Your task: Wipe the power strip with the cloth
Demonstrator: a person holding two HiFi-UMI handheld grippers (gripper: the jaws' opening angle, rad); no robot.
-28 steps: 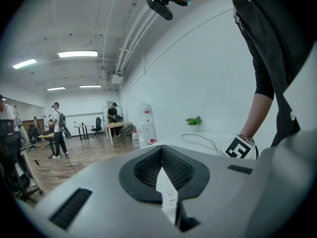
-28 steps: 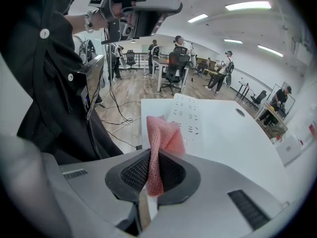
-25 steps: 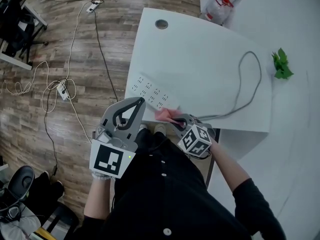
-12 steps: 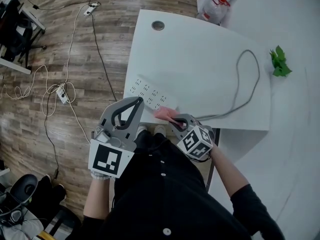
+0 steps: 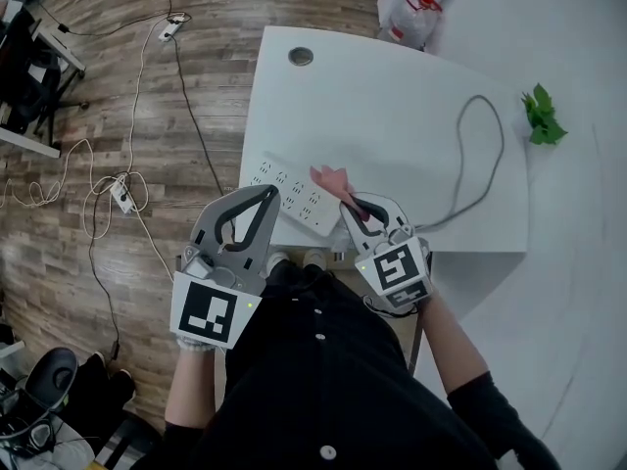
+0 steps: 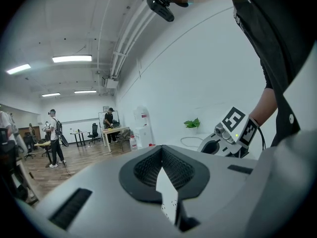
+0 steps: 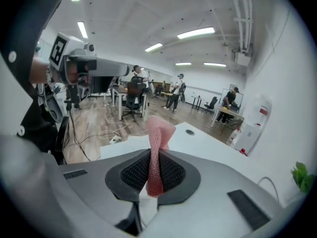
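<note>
The white power strip (image 5: 286, 190) lies along the near left edge of the white table (image 5: 392, 116), and its grey cable (image 5: 468, 164) loops off to the right. My right gripper (image 5: 349, 202) is shut on a pink cloth (image 5: 328, 177), which stands up past its tips over the strip's right end. In the right gripper view the cloth (image 7: 159, 128) is pinched upright in the right gripper (image 7: 151, 155). My left gripper (image 5: 268, 194) hovers at the strip's near edge. It is shut, with nothing between its fingers (image 6: 161, 148).
A round cable grommet (image 5: 301, 56) sits at the table's far left. A small green plant (image 5: 540, 117) is at the right, and a white bag with red print (image 5: 415, 16) is beyond the far edge. Cables and another power strip (image 5: 121, 196) lie on the wooden floor.
My right gripper has moved from the table's near edge forward and left, carrying the pink cloth over the strip's right end. The left gripper has barely moved.
</note>
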